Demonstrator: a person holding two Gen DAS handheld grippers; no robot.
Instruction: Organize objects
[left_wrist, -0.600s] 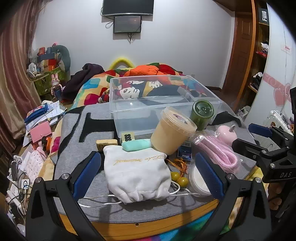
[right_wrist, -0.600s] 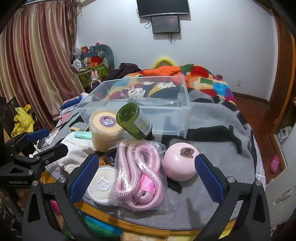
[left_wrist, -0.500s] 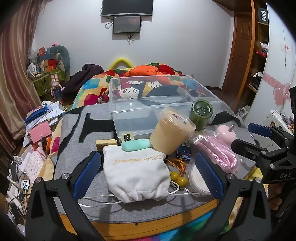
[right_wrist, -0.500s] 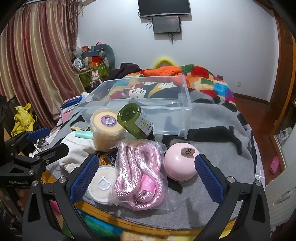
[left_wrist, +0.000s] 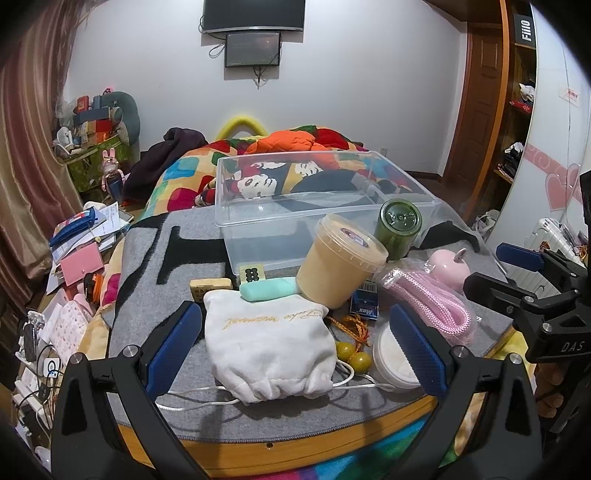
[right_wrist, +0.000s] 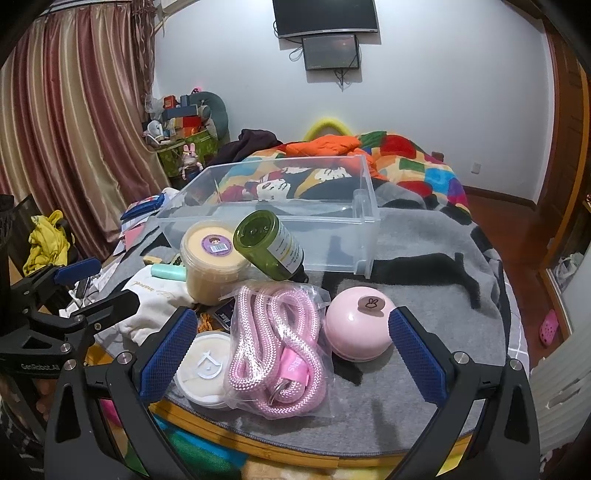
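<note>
Left wrist view: your left claw (left_wrist: 295, 347) gapes wide around the white pouch (left_wrist: 269, 350) — right claw (right_wrist: 291, 354) likewise empty, framing the bagged pink rope (right_wrist: 275, 343), clear bin (right_wrist: 280, 218) waiting.

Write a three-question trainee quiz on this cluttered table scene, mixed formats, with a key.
1. True or false: the clear plastic bin already holds the pink rope.
2. Multiple choice: the green bottle is A) upright, B) tipped over, leaning by the beige tub, C) inside the bin.
3. Fill in: both the left gripper and the right gripper have jaws that are ____.

Key: 1 false, the bagged rope lies on the grey mat. 2 B. 3 open, gripping nothing.
</note>
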